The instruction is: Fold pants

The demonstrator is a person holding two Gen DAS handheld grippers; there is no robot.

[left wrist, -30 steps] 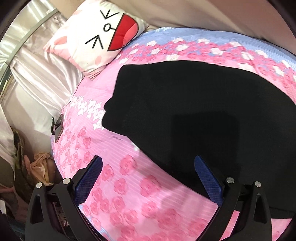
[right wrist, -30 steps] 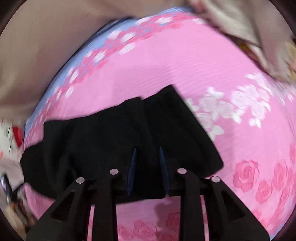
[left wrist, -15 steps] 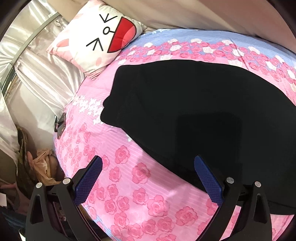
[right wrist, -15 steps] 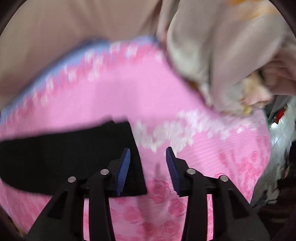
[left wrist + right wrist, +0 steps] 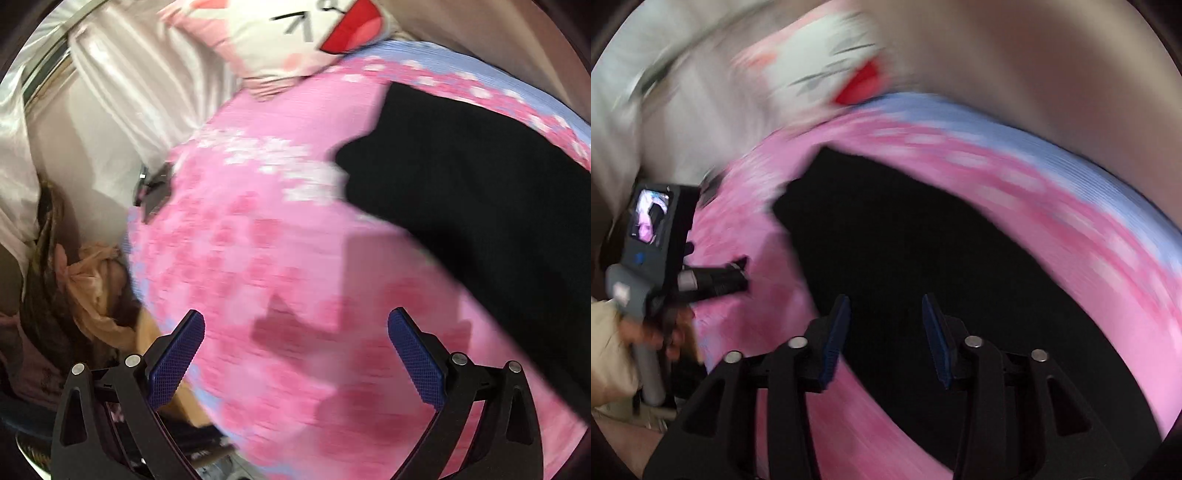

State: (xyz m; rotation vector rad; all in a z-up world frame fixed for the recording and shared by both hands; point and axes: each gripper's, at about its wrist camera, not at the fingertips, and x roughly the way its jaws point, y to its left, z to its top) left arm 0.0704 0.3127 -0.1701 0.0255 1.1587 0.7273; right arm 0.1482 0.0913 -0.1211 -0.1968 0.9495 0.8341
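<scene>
The black pants [image 5: 480, 199] lie flat on the pink flowered bedspread [image 5: 258, 258], at the right of the left wrist view. My left gripper [image 5: 295, 354] is open and empty above bare bedspread, left of the pants' edge. In the right wrist view the pants [image 5: 923, 251] fill the middle. My right gripper [image 5: 884, 339] is open and empty just above the pants' near part. The left gripper's body [image 5: 665, 251], held by a hand, shows at the left of that view. Both views are blurred.
A white cartoon-face pillow [image 5: 295, 33] lies at the head of the bed, beside silvery curtains [image 5: 122, 92]. A small dark object [image 5: 155, 188] sits at the bed's left edge. Clutter [image 5: 88, 288] lies on the floor beyond that edge.
My right gripper let go of the pants, opened, and swung round to face the pillow. My left gripper moved left, off the pants and over bare bedspread.
</scene>
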